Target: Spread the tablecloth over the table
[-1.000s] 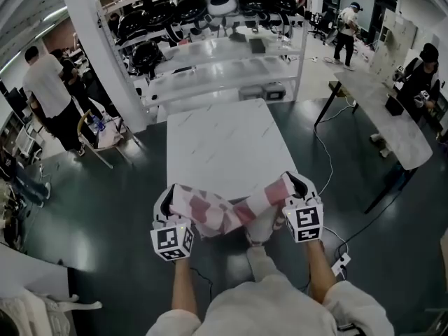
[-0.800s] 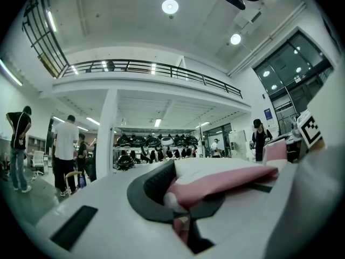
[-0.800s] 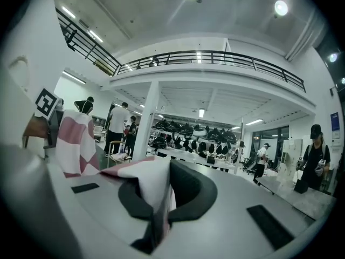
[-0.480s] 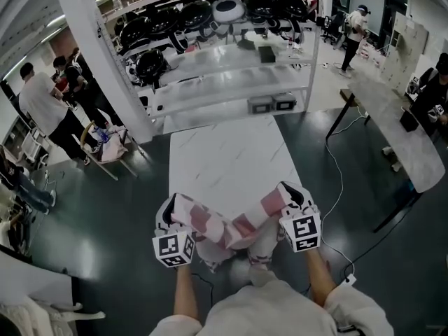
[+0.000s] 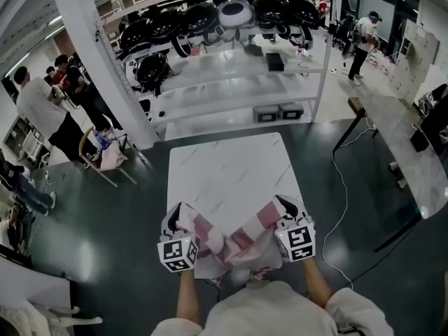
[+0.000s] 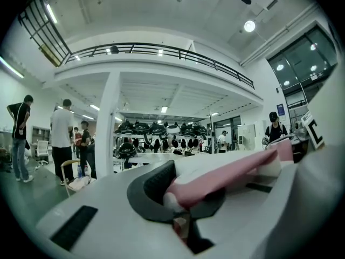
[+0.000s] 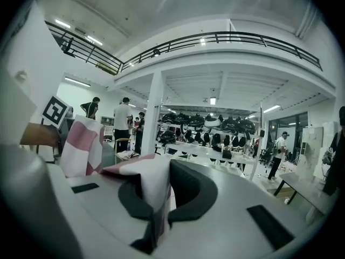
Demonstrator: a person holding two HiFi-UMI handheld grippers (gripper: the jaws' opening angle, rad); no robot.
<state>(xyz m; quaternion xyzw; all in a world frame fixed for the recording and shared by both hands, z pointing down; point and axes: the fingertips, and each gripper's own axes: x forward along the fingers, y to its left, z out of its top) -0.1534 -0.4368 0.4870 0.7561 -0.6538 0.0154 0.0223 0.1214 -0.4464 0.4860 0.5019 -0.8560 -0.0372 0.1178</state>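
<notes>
over the last second both hand-held grippers have carried the tablecloth (image 5: pixel 225 238) forward, and the surface (image 5: pixel 225 165) now lies closer beneath them. the left hand-held gripper (image 5: pixel 171 214) is clamped on one pink-and-white corner, and the right hand-held gripper (image 5: pixel 287 206) is clamped on the other. the cloth hangs bunched and sagging between them at the near edge of the bare marble-patterned surface. judgement: the approach is nearly complete. spreading has not begun, and the cloth must next be drawn apart and cast toward the far end.

A robotics lab: racks (image 5: pixel 231 82) of black headsets (image 5: pixel 203 19), worktables, and people testing gear.
</notes>
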